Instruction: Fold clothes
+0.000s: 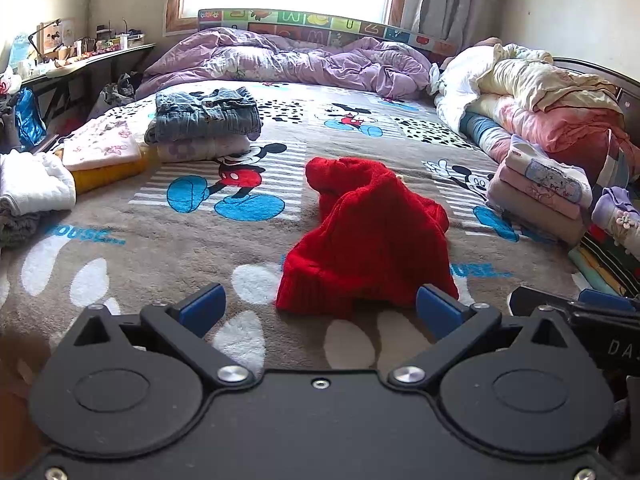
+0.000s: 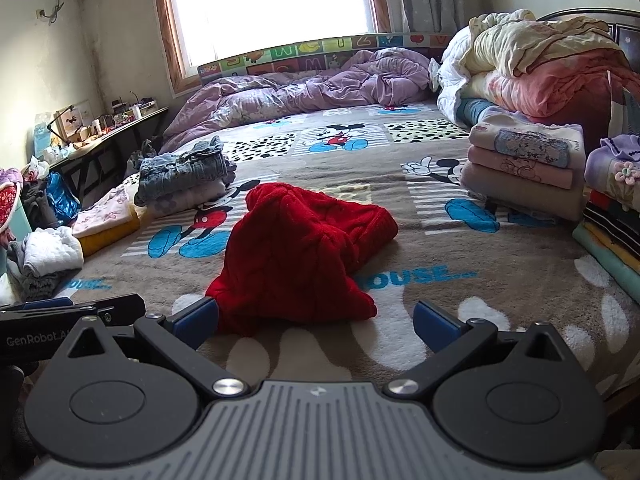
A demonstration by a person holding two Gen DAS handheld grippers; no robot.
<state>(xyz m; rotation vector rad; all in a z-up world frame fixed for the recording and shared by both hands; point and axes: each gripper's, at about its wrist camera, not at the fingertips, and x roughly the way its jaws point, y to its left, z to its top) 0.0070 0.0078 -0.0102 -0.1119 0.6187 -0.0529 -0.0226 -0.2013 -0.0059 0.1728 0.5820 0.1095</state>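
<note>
Nearest the lens in the left wrist view, the left gripper (image 1: 320, 308) has its blue-padded jaws spread wide and holds nothing; its black body fills the bottom of the picture, low over the blanket (image 1: 160, 240). The right gripper (image 2: 316, 320) stands the same way in its own view, jaws wide apart and empty, its left pad just at the near hem of the red sweater (image 2: 296, 256), though whether it touches the knit cannot be told. Each gripper shows at the edge of the other's view, so the two sit side by side at the near edge of the bed. The red sweater (image 1: 368, 248) lies crumpled in a loose heap in the middle of the cartoon-mouse blanket (image 2: 480, 300), its ribbed hem toward the grippers and one part bunched up toward the far side. To the left, farther back, a folded denim garment (image 1: 206, 114) rests on a pale folded piece, with a pink-printed folded top (image 1: 100, 148) over a yellow one beside it and white clothes (image 1: 34, 182) nearer the edge. To the right stands a stack of folded pale and pink clothes (image 2: 528, 168). Beyond them a rumpled purple quilt (image 1: 288, 60) lies across the far end, rolled bedding (image 2: 540, 68) is piled at the right, and a bright window (image 2: 272, 8) stands behind.
</note>
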